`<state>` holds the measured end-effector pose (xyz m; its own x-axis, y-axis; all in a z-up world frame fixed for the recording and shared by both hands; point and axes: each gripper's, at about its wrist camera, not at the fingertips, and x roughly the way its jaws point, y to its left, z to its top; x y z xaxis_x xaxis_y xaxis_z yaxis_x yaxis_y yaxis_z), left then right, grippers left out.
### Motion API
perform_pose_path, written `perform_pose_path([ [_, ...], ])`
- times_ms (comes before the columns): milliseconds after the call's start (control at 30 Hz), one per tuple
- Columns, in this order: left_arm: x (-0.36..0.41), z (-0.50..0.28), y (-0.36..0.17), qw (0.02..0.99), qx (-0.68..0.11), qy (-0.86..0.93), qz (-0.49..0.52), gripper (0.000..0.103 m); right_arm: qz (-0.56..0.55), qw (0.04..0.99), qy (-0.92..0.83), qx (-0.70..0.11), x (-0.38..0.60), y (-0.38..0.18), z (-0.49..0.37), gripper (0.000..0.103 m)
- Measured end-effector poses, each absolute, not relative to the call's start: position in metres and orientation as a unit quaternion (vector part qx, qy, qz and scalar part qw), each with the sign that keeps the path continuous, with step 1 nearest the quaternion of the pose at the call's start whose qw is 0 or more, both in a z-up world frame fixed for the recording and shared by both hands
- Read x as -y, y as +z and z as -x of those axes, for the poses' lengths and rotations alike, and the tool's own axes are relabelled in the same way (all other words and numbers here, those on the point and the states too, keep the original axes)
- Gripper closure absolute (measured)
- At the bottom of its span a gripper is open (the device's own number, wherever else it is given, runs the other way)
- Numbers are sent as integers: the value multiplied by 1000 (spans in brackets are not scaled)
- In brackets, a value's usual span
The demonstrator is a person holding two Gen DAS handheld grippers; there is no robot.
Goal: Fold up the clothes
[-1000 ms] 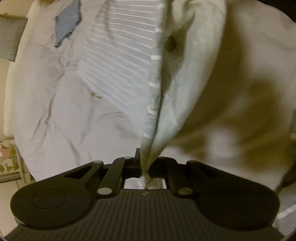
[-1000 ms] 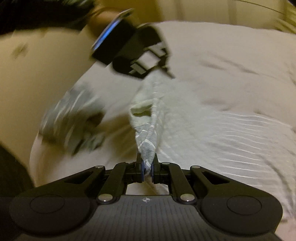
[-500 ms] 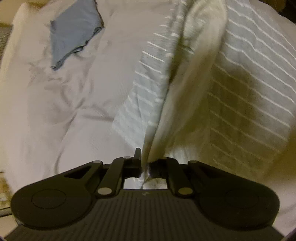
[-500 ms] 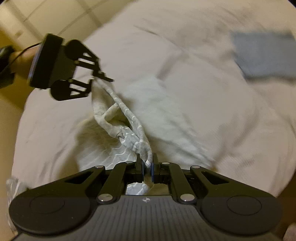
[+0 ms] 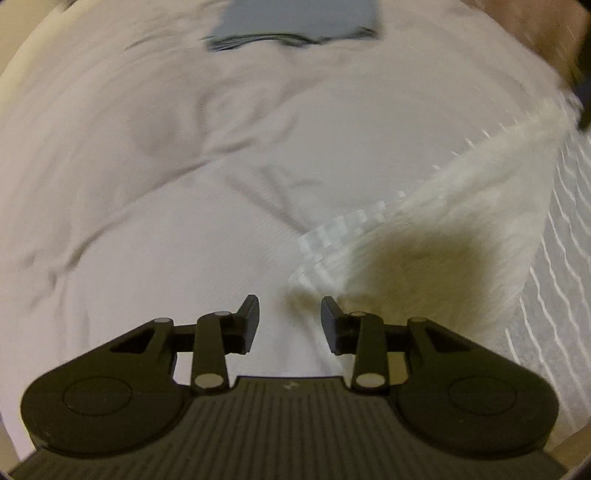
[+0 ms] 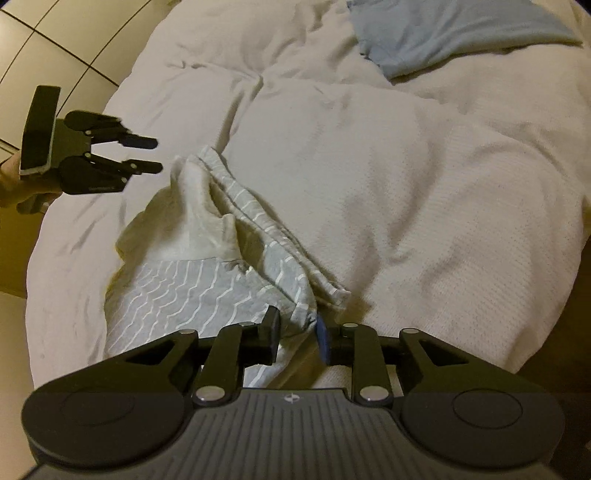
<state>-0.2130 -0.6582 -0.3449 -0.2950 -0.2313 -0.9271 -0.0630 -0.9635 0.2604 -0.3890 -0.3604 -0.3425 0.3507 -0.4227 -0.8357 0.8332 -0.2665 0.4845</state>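
Bed edges: the bed (image 6: 424, 192), under a white cover, shows its left edge in the right wrist view, curving down beside a tiled floor (image 6: 55, 40); its right edge falls away into dark at the frame's right side.
Open room: most of the cover lies bare and wrinkled, from the middle of the bed out to its right edge; in the left wrist view the cover ahead of the gripper is bare up to the far side.
Striped garment, place: the striped garment (image 6: 207, 273) lies near the left edge of the bed, crumpled in a long heap running from beside the left gripper to the right gripper.
Striped garment, look: grey with thin white stripes outside and a pale, plain inside turned up in a fold at the middle; one bunched hem reaches toward the bed's middle. In the left wrist view it is blurred (image 5: 461, 229), its corner lying just ahead of the right finger.
Blue garment: a blue garment (image 6: 454, 33) lies flat near the far edge of the bed, well apart from the striped one.
Left gripper: the left gripper (image 6: 147, 155), held by a hand (image 6: 14, 184), hovers over the left edge with its jaws apart and nothing between them.
Right gripper: the right gripper (image 6: 297, 332) has its jaws apart, with striped cloth lying between the fingers, not pinched.
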Motion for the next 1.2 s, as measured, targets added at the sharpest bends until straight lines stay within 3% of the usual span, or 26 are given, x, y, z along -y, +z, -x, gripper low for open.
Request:
perform_pose_path([
  [233, 642, 200, -339, 64, -6, -838, -543, 71, -587, 568, -553, -165, 363, -343, 383, 78],
  [300, 634, 213, -350, 57, -18, -839, -540, 71, -589, 561, -557, -168, 364, -345, 382, 90],
  [500, 618, 247, -386, 70, -31, -833, -548, 71, -596, 540, -573, -155, 359, -356, 390, 94],
  [667, 619, 252, -392, 84, -7, -826, -558, 70, -588, 535, -588, -152, 351, -354, 394, 95],
  [967, 617, 220, -353, 113, 13, -830, -547, 72, -564, 504, -632, -166, 326, -329, 415, 93],
  [1200, 558, 215, -352, 46, -18, -845, -532, 72, -577, 538, -600, -135, 329, -333, 397, 82],
])
